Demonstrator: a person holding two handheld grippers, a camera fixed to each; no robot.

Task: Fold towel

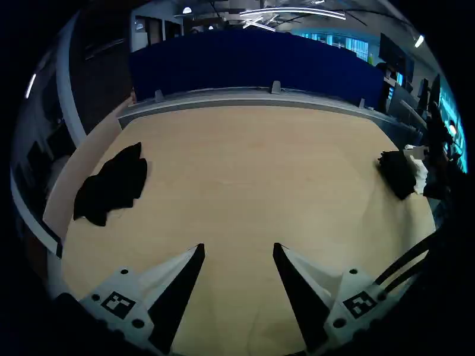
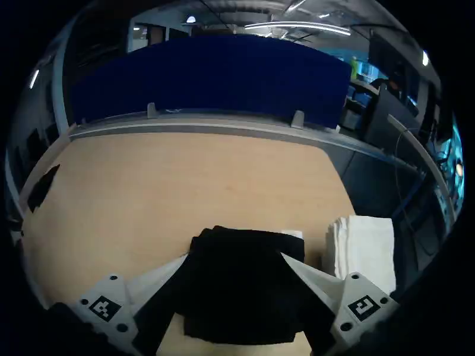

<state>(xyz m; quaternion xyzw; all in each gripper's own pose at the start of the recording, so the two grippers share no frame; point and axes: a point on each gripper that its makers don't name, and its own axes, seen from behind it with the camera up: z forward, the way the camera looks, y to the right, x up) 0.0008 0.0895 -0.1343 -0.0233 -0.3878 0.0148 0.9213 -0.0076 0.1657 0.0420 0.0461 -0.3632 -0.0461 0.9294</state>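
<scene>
Black and crumpled, the towel [image 1: 113, 184] lies at the left edge of the desk [image 1: 255, 166], so the left gripper [image 1: 238, 245], jaws wide, should pinch one corner, while the right gripper [image 2: 236, 255], also wide, hovers over the folded stack [image 2: 243, 296] at its right edge

No words, numbers or brand names can be read anywhere; the nearest things to signs are black-and-white square code markers [image 1: 117, 304], one on each finger of the left gripper [image 1: 237, 249] and right gripper [image 2: 236, 256], bearing no letters.
</scene>
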